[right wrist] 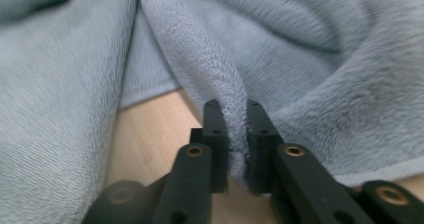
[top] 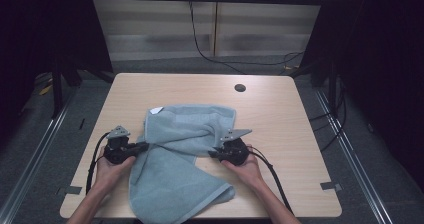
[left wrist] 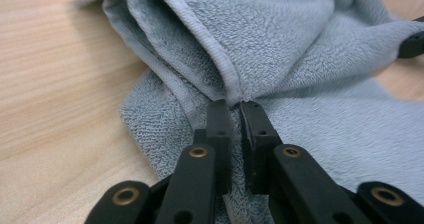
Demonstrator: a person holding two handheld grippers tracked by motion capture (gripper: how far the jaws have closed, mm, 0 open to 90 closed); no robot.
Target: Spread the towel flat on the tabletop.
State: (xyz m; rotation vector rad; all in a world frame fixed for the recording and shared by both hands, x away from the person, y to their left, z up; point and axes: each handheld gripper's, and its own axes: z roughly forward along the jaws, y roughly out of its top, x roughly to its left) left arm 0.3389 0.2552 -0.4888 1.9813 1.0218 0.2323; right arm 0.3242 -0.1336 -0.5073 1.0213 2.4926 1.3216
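A grey-blue towel (top: pixel 180 149) lies rumpled and partly folded across the middle of the wooden table (top: pixel 280 109). My left gripper (top: pixel 145 145) is at the towel's left edge, its jaws shut on a hemmed fold of the towel (left wrist: pixel 235 84). My right gripper (top: pixel 211 154) is at the towel's right edge, and a ridge of the towel (right wrist: pixel 230 109) is pinched between its shut jaws. A hand holds each gripper near the table's front. The tip of the right gripper (left wrist: pixel 412 41) shows far off in the left gripper view.
A white label (top: pixel 157 110) sticks out at the towel's far left corner. A dark round cable hole (top: pixel 240 88) sits in the table's far right part. Cables (top: pixel 272 171) trail from both grippers toward the front edge. Black curtains flank the table.
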